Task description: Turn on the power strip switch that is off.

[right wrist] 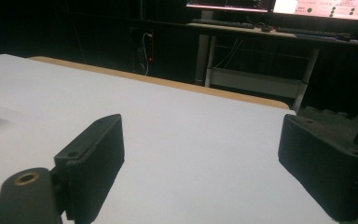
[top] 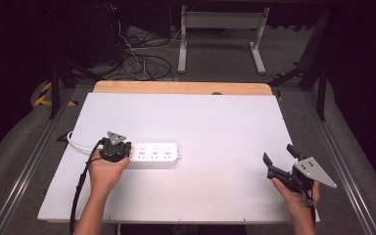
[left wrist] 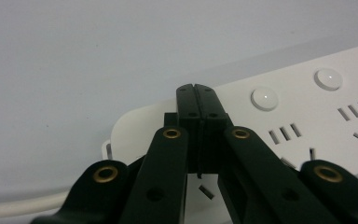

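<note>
High view: the power strip lies flat on the white board, left of the middle and near the person's edge, long side running across, with its white cable curling off the left end. It looks like a rigid plastic bar, light enough to skid on the smooth board if pushed from one end, and its glossy rounded shell would likely slip in a loose pinch. The round buttons on top sit beside each socket group, and they probably need only a short, straight press. To lift the strip, the best hold seems to be across the narrow width near the middle, so it hangs level and the stiff cable does not twist it. The left gripper stands over the strip's left end, pointing down; in the left gripper view its jaws are pressed together with nothing between them, the tips on or just above the strip's top near the first button, and contact cannot be told. The right gripper rests well apart at the board's right edge, jaws wide apart and empty.
</note>
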`<act>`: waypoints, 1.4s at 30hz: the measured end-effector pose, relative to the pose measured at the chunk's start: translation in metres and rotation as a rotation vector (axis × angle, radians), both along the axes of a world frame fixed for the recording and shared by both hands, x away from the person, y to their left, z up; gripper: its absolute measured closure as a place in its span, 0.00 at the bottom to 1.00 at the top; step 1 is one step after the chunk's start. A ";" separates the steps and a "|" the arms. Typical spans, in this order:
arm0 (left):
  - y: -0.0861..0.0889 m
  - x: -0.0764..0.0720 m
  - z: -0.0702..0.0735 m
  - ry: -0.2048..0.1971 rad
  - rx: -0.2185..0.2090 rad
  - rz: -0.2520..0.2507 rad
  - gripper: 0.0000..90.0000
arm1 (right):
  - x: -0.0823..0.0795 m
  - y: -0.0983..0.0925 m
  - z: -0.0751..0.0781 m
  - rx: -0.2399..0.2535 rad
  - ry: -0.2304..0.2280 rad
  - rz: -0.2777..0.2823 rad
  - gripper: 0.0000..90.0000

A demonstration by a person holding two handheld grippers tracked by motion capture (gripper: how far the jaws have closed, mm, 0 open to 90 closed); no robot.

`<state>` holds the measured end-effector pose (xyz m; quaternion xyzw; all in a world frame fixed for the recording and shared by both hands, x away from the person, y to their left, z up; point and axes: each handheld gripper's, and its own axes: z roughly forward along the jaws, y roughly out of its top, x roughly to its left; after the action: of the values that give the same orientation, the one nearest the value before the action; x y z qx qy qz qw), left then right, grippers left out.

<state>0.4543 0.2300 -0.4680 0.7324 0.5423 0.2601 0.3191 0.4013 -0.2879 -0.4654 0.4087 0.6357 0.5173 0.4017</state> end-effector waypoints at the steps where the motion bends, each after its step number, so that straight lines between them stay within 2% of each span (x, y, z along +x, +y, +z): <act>1: 0.000 0.000 0.000 -0.002 0.002 0.001 1.00 | 0.000 0.001 0.000 -0.001 0.001 0.000 0.17; 4: -0.001 0.000 0.001 0.005 0.013 0.000 1.00 | 0.000 0.002 0.001 -0.001 -0.001 0.002 0.17; 9: 0.002 0.003 0.002 0.026 -0.006 -0.007 1.00 | 0.001 0.002 0.001 -0.001 -0.003 0.005 0.17; 13: -0.001 0.003 0.002 0.030 0.017 -0.005 1.00 | 0.001 0.001 0.002 0.005 -0.009 0.003 0.17; 15: -0.004 0.002 0.001 0.019 0.045 -0.004 1.00 | 0.000 0.001 0.002 0.006 -0.011 0.003 0.17; 18: -0.003 0.002 0.001 0.018 0.038 0.002 1.00 | 0.000 0.001 0.003 0.010 -0.013 0.002 0.17; 21: -0.001 0.001 0.001 0.021 0.011 -0.002 1.00 | 0.000 0.000 0.003 0.013 -0.013 0.006 0.17; 24: -0.001 0.001 0.001 0.022 0.010 0.000 1.00 | 0.001 0.000 0.003 0.012 -0.012 0.003 0.17; 31: -0.001 -0.001 -0.003 -0.014 0.016 -0.007 1.00 | 0.002 0.005 0.003 0.008 -0.010 0.011 0.17; 36: 0.000 -0.001 -0.003 -0.014 0.008 -0.009 1.00 | 0.002 0.003 0.003 0.010 -0.014 0.011 0.17; 39: 0.000 -0.003 -0.004 -0.034 0.023 -0.027 1.00 | 0.003 0.002 0.003 0.009 -0.012 0.010 0.17; 42: 0.006 -0.005 -0.005 -0.051 -0.018 -0.039 1.00 | 0.003 0.002 0.003 0.011 -0.009 0.008 0.17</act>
<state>0.4491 0.2363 -0.4728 0.7329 0.5220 0.2676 0.3446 0.4042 -0.2860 -0.4627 0.4060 0.6328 0.5242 0.4000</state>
